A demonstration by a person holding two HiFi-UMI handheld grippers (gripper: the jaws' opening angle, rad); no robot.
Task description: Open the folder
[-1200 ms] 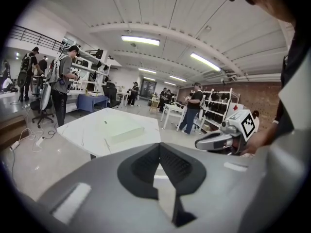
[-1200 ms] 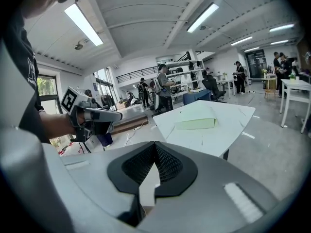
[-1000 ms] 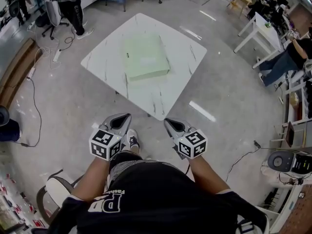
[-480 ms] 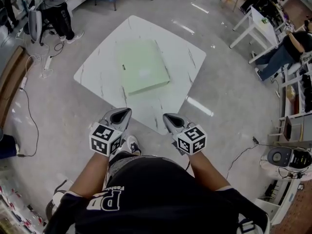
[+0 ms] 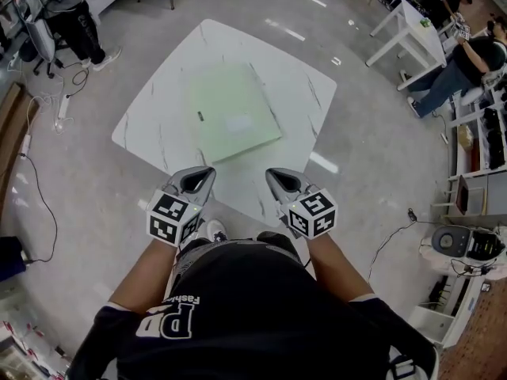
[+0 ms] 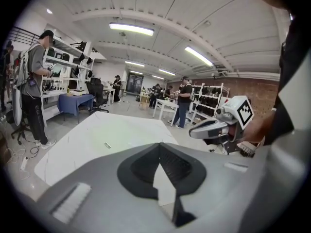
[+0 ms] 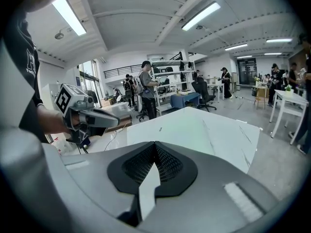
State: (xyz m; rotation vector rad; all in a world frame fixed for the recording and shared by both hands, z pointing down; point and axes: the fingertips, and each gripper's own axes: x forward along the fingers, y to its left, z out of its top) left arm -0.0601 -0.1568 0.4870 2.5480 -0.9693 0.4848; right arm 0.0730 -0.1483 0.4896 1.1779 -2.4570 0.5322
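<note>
A pale green folder (image 5: 232,111) lies closed and flat on the white marble table (image 5: 158,109). Both grippers are held side by side in front of the body, at the table's near corner and short of the folder. The left gripper (image 5: 198,176) is shut with nothing in it, its jaw tips meeting. The right gripper (image 5: 279,179) is shut and empty too. In the left gripper view the folder (image 6: 121,136) lies beyond the closed left gripper (image 6: 159,144). In the right gripper view the folder (image 7: 194,129) lies ahead of the closed right gripper (image 7: 155,143).
Bare grey floor surrounds the table. A person stands by chairs and shelves at the far left (image 5: 75,18). Another white table (image 5: 412,30) with people is at the far right. Cables trail on the floor at the left (image 5: 36,172). A round device (image 5: 453,242) sits at the right.
The table and folder have come closer in the head view. Both grippers have moved forward together to the table's near corner. Their jaws stayed shut.
</note>
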